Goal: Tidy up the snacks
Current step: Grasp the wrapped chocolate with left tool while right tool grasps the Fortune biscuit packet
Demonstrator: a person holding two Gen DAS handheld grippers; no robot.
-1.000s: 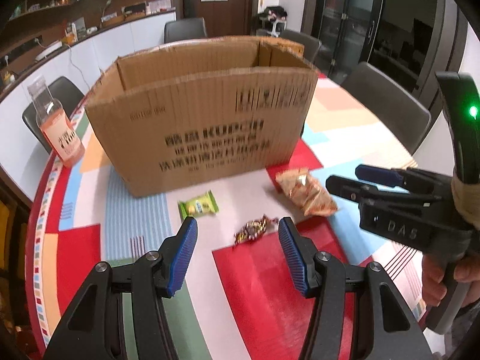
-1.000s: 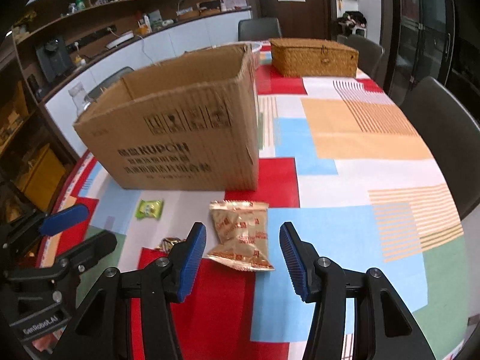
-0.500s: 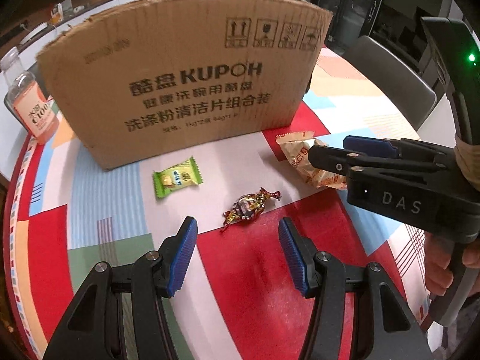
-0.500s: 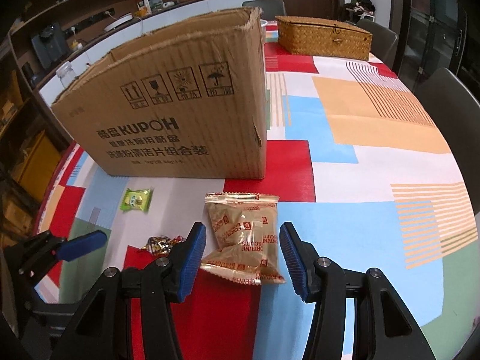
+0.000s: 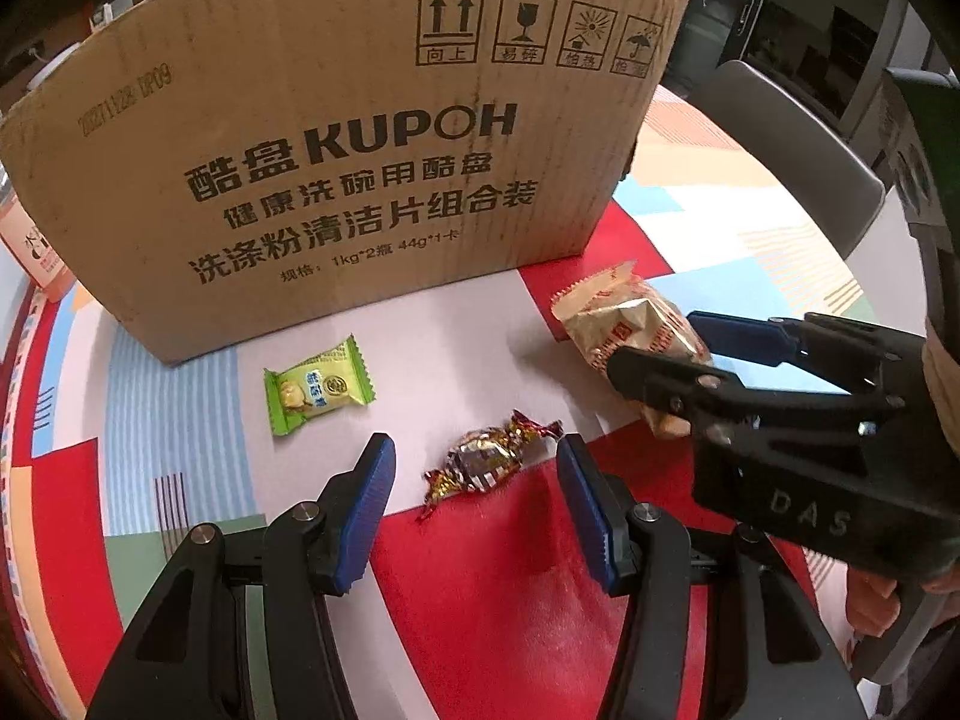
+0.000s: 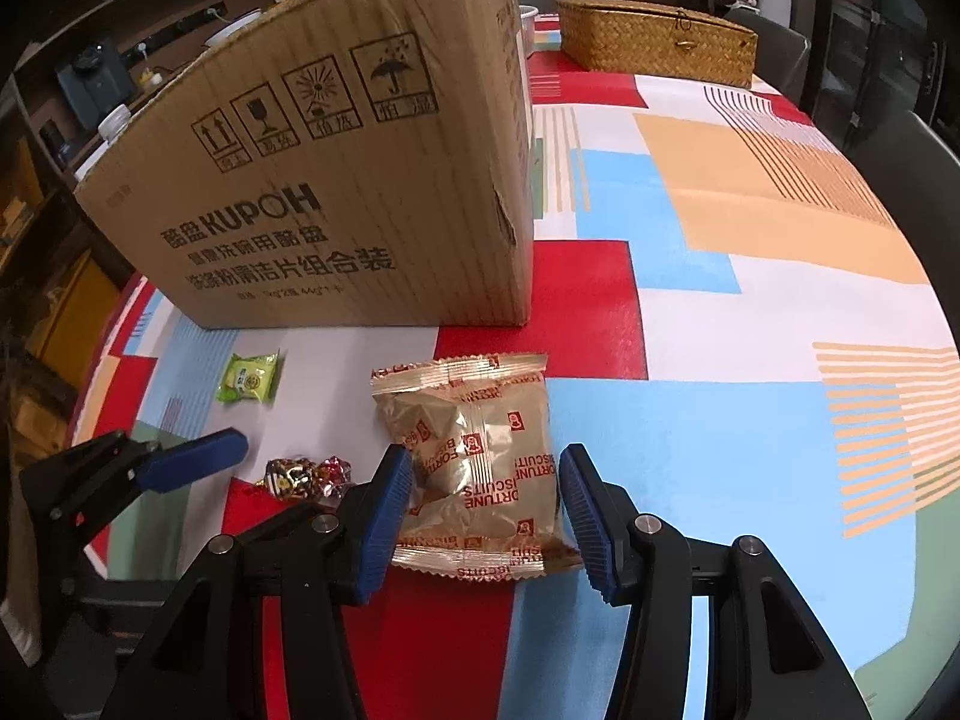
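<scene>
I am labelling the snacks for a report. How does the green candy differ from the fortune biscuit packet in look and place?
The green candy is a small, bright green wrapper; the fortune biscuit packet is larger, golden with red print. The green candy lies apart from both claws, while the fortune biscuit packet lies between the open fingers of the right claw. Both are sealed and rest on the tablecloth in front of the cardboard box.

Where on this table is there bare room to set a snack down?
Bare cloth lies right of the brown cardboard box, stretching back to the woven wicker basket. In front of the box it is crowded: green candy, foil-wrapped candy, fortune biscuit packet.
</scene>
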